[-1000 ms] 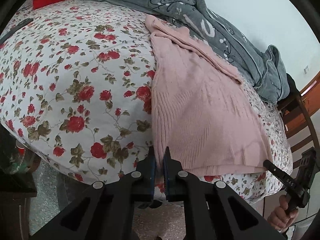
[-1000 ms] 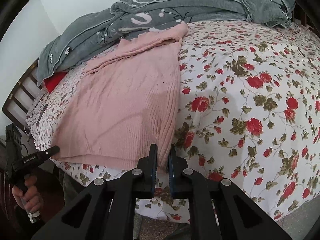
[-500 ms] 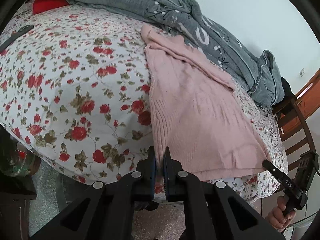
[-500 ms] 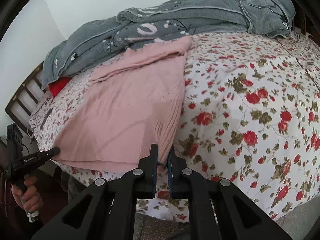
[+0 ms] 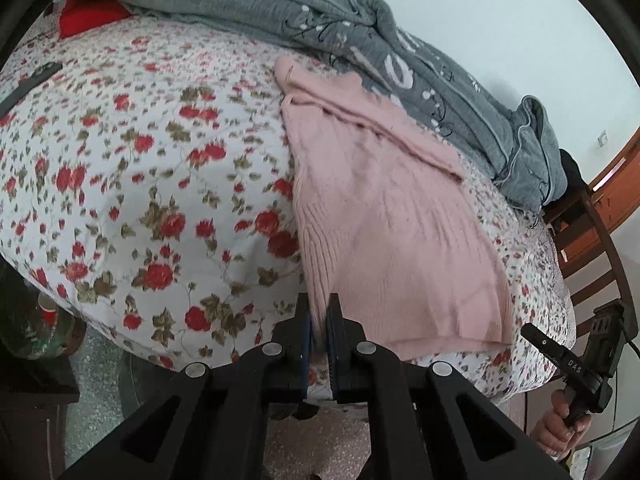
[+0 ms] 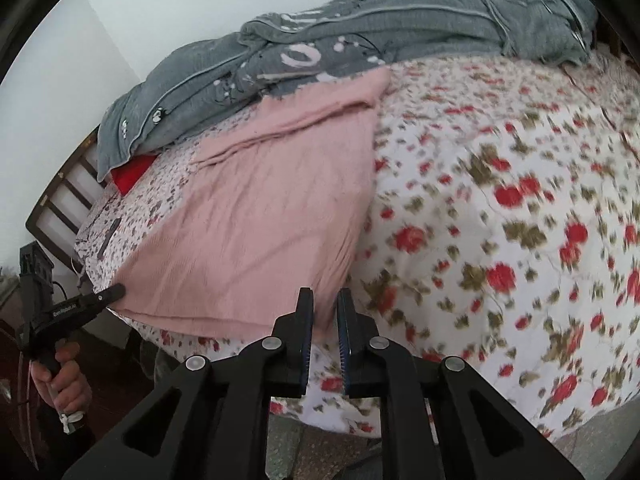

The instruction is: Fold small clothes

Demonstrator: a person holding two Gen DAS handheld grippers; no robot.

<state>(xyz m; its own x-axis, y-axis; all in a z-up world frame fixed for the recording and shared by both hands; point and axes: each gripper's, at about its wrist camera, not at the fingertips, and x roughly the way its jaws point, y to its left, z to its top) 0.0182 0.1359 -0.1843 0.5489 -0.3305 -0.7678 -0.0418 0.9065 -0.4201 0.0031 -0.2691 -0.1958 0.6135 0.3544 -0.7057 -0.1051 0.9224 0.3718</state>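
Pink ribbed knit sweater (image 5: 384,240) lies flat on floral bed (image 5: 140,184), hem at bed's near edge, below grey quilt (image 5: 360,28) | left claw (image 5: 319,316) clamped on hem corner | right claw (image 6: 325,312) just opening, opposite corner between its jaws.

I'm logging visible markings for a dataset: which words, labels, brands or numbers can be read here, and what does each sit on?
"DAS": on a finger of the right gripper as seen from the left wrist camera.
White brand print on the left gripper arm, seen from the right wrist camera: too small to read surely.
Large pale letters on the grey blanket: folded over, unreadable.
Pink sweater: no text.
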